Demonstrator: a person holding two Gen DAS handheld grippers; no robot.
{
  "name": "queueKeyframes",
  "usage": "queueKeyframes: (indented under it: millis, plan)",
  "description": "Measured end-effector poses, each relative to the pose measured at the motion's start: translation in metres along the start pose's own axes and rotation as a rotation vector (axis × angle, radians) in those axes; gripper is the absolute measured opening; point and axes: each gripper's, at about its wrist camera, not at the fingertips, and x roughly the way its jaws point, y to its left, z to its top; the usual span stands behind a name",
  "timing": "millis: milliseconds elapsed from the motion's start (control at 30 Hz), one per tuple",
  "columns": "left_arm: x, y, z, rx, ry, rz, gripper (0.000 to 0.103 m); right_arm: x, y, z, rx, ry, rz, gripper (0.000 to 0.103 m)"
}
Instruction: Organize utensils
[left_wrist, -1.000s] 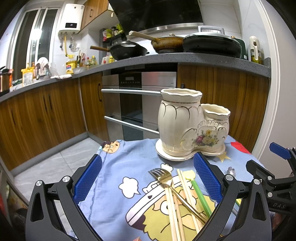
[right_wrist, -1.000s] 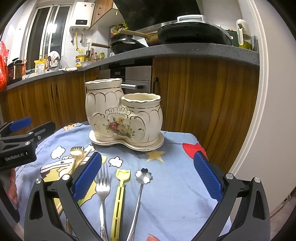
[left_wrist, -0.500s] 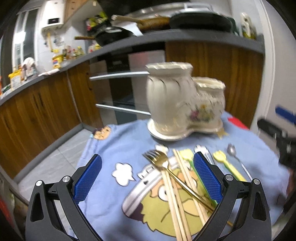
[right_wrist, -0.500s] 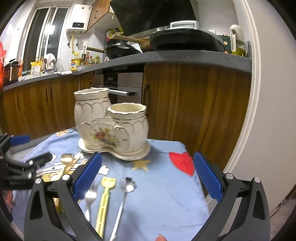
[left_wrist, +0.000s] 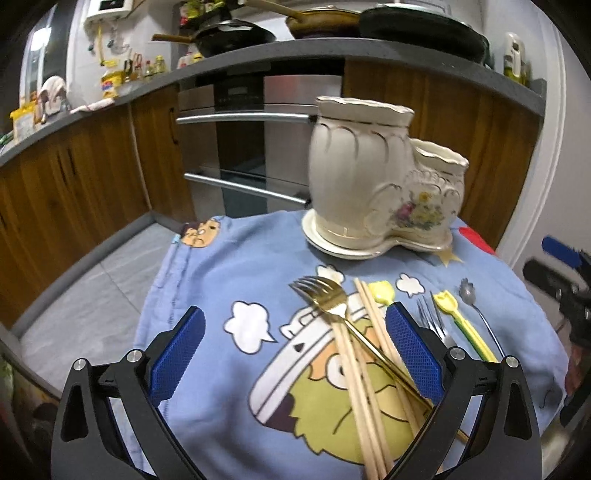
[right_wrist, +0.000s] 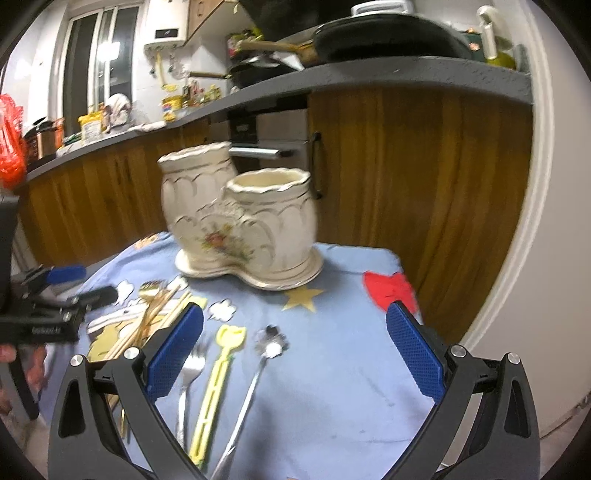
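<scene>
A cream double-pot utensil holder (left_wrist: 380, 192) (right_wrist: 240, 225) stands at the back of the blue cartoon cloth. In front of it lie a gold fork (left_wrist: 325, 299), wooden chopsticks (left_wrist: 365, 369), a silver fork (right_wrist: 186, 373), a yellow fork (right_wrist: 218, 380) and a flower-head silver spoon (right_wrist: 269, 343). My left gripper (left_wrist: 293, 358) is open and empty, hovering over the gold fork and chopsticks. My right gripper (right_wrist: 293, 358) is open and empty, above the silver spoon and yellow fork.
The small table's blue cloth (left_wrist: 207, 295) drops off at the left and front edges. Wooden kitchen cabinets and an oven (left_wrist: 258, 147) stand behind, with pans on the counter (right_wrist: 369, 40). The left gripper also shows at the left of the right wrist view (right_wrist: 55, 306).
Both grippers have risen and tilted down toward the utensils. The left one now looks down on the gold fork and chopsticks; the right one has swung over the spoon and yellow fork.
</scene>
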Motion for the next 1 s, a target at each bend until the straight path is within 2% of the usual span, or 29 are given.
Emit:
queueKeyframes:
  millis: [100, 233, 300, 367, 433, 600, 733, 833, 1000]
  plan:
    - [0.0, 0.009, 0.003, -0.012, 0.002, 0.008, 0.096, 0.005, 0.006, -0.002, -0.024, 0.029, 0.013, 0.098]
    - [-0.001, 0.022, 0.007, -0.05, -0.019, 0.016, 0.096, 0.012, 0.023, -0.004, -0.024, 0.081, 0.102, 0.097]
    - [-0.003, 0.031, 0.01, -0.084, -0.034, 0.013, 0.096, 0.018, 0.044, -0.002, -0.074, 0.101, 0.135, 0.091]
    - [-0.004, 0.037, 0.012, -0.106, -0.046, 0.008, 0.096, 0.022, 0.065, 0.0, -0.136, 0.104, 0.146, 0.08]
    - [-0.006, 0.043, 0.013, -0.119, -0.061, 0.01, 0.096, 0.028, 0.082, 0.002, -0.178, 0.122, 0.166, 0.074]
    - [-0.008, 0.058, 0.015, -0.17, -0.08, 0.002, 0.095, 0.051, 0.113, 0.003, -0.234, 0.226, 0.245, 0.052]
    - [-0.008, 0.069, 0.015, -0.211, -0.085, -0.013, 0.095, 0.068, 0.121, 0.0, -0.243, 0.311, 0.26, 0.021]
    - [-0.008, 0.071, 0.016, -0.224, -0.085, -0.025, 0.095, 0.074, 0.127, 0.001, -0.245, 0.354, 0.286, 0.017]
    - [-0.007, 0.073, 0.016, -0.235, -0.081, -0.037, 0.095, 0.082, 0.139, 0.004, -0.3, 0.435, 0.29, 0.017]
